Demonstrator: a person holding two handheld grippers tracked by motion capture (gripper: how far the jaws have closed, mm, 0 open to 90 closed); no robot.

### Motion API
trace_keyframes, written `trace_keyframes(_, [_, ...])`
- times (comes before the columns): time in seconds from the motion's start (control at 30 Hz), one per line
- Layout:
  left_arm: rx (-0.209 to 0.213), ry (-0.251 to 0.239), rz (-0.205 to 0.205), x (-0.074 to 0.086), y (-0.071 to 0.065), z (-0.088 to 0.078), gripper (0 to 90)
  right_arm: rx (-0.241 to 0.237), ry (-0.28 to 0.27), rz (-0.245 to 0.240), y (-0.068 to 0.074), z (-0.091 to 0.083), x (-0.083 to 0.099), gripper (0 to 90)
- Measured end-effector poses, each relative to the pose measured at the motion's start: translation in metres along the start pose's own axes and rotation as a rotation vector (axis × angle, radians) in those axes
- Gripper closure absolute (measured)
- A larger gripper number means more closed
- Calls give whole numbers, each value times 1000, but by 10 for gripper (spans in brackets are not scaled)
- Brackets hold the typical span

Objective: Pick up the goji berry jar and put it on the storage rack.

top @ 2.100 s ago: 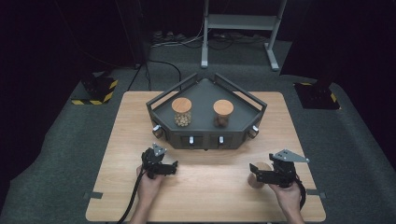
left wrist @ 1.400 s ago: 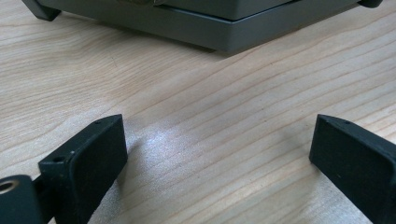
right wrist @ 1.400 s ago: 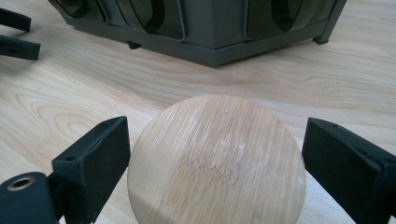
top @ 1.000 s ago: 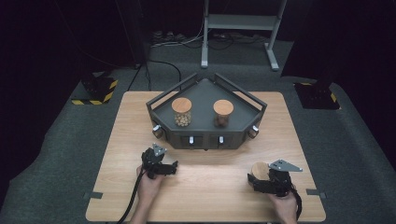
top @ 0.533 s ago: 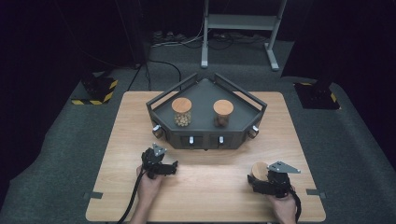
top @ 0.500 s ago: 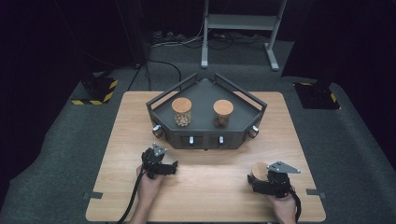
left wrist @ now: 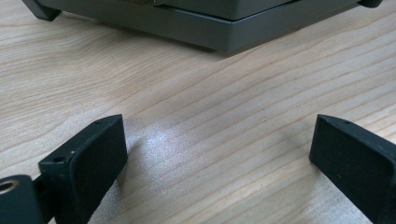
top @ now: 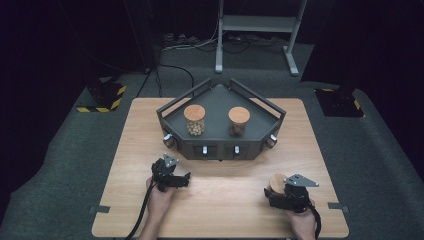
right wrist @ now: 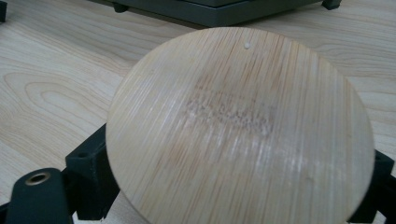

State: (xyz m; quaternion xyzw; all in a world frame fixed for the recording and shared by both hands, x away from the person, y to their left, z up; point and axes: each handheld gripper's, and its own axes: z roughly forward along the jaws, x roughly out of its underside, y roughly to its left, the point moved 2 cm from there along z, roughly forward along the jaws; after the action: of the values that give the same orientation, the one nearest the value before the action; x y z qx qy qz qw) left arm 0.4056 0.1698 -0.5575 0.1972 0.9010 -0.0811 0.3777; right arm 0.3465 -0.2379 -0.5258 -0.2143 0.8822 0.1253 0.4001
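A jar with a round bamboo lid point(right wrist: 240, 121) stands on the wooden table point(top: 225, 200) near its front right, also seen from above as the jar point(top: 276, 181). My right gripper point(top: 276, 190) has just been closing its jaws around this jar; in the right gripper view the right gripper point(right wrist: 233, 186) has one black jaw tucked against each side of the jar under the lid. My left gripper point(top: 186, 179) rests at the front left, and its own view shows the left gripper point(left wrist: 219, 158) open wide over bare wood.
A dark five-sided tray point(top: 220, 148) sits at the middle back of the table, holding two lidded jars, one with pale contents point(top: 194, 120) and one darker point(top: 239, 121). Its base point(left wrist: 224, 32) lies just ahead of the left gripper.
The right gripper moved left up to the jar about two seconds back and has stayed there since. The left gripper and the tray have not moved.
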Motion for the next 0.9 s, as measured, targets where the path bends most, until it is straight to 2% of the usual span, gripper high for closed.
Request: trace_keyframes(0.9, [0,-1,-1,0,0,0,42,36,-6,9,3,8,10,177])
